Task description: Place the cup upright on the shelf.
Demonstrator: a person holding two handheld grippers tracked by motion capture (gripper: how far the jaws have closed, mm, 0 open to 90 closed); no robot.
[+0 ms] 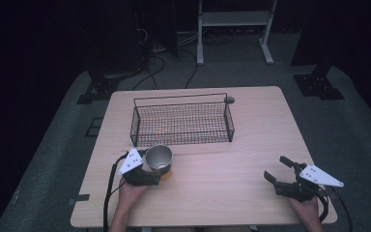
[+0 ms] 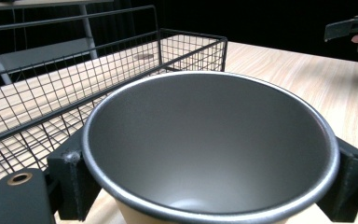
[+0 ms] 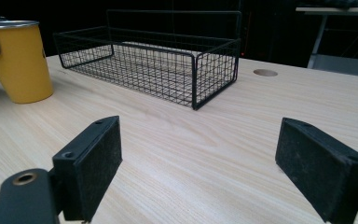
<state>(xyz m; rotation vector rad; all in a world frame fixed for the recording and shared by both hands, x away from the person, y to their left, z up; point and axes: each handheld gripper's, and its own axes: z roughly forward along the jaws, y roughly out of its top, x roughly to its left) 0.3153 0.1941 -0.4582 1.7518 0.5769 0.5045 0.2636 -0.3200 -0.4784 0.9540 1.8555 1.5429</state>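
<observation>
A yellow cup (image 1: 158,155) with a steel inside stands on the wooden table (image 1: 222,169), just in front of the near left corner of a black wire basket (image 1: 179,96). My left gripper (image 1: 159,169) is shut on the cup, one jaw pressed to each side below the rim (image 2: 209,140). In the right gripper view the cup (image 3: 21,63) leans slightly at far left. My right gripper (image 1: 279,170) rests open near the table's front right, nothing between its pads (image 3: 93,163).
The basket (image 3: 214,70) holds nothing and lies across the middle of the table. A round cable hole (image 1: 229,100) sits behind its right end. Beyond the table are a white stand (image 1: 234,19), floor cables and dark equipment bases.
</observation>
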